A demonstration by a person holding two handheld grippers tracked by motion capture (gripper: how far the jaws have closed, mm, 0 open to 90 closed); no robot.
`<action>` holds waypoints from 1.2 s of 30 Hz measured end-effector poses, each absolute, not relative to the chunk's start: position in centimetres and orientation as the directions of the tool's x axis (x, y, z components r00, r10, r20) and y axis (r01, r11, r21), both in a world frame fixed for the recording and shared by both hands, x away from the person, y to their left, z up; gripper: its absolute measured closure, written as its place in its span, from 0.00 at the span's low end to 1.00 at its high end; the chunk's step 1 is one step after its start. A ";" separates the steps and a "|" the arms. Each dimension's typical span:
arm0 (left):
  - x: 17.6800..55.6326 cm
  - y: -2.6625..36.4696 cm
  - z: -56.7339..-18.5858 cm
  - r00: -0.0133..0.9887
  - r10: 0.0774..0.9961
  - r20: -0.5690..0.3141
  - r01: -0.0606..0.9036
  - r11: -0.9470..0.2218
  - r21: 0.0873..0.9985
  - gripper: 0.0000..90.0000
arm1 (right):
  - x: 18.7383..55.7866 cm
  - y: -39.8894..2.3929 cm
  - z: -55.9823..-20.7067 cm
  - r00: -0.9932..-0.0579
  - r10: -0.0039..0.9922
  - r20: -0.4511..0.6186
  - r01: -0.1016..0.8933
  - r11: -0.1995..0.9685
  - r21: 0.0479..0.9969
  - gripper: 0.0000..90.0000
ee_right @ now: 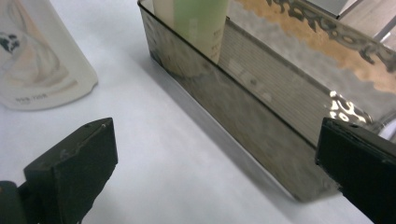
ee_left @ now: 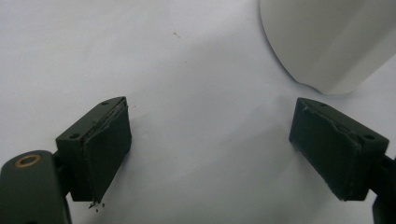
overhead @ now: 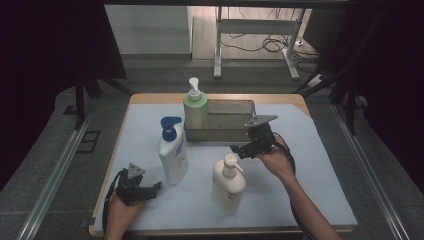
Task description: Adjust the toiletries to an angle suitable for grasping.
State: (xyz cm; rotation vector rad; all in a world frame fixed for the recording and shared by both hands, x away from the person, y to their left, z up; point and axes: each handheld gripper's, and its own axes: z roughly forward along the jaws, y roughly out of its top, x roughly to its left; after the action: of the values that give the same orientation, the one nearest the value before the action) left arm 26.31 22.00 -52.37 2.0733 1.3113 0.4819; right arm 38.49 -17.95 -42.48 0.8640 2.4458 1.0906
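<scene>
Right tongs (overhead: 241, 148) wide apart beside the metal tray (overhead: 235, 132), nothing between them

The green pump bottle (overhead: 195, 110) stands upright in the tray's left end. The left tongs (overhead: 152, 189) rest low on the surface (overhead: 310, 165), apart and empty, just beside the white bottle with the blue pump (overhead: 173, 152). A cream pump bottle (overhead: 228, 184) stands between the two hands
</scene>
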 end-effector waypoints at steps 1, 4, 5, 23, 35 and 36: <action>26.3 22.0 -52.4 0.438 0.899 -0.026 0.668 -0.306 0.678 0.14 | 38.3 -18.2 -42.6 -0.763 0.644 -0.053 0.395 0.529 0.751 0.00; 26.3 22.0 -52.4 0.438 0.899 -0.026 0.668 -0.306 0.678 0.14 | 38.0 -18.6 -42.7 -0.761 0.646 -0.058 0.396 0.535 0.746 0.00; 26.3 22.0 -52.4 0.438 0.899 -0.026 0.668 -0.306 0.678 0.14 | 37.7 -19.1 -42.9 -0.760 0.647 -0.056 0.398 0.533 0.747 0.00; 26.3 22.0 -52.4 0.438 0.899 -0.025 0.668 -0.306 0.678 0.14 | 34.8 -23.2 -44.4 -0.718 0.695 0.021 0.453 0.445 0.772 0.00; 26.3 22.0 -52.4 0.437 0.899 -0.026 0.668 -0.305 0.679 0.14 | 32.9 -25.2 -46.4 -0.693 0.721 0.014 0.472 0.439 0.765 0.00; 26.3 22.0 -52.4 0.437 0.899 -0.026 0.668 -0.305 0.679 0.14 | 32.8 -25.3 -46.6 -0.690 0.723 0.017 0.475 0.435 0.765 0.00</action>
State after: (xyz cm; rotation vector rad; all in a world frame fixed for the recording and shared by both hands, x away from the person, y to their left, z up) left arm 26.30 21.98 -52.37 2.0722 1.3116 0.4834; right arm 32.84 -25.29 -46.59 1.0294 2.3788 1.1180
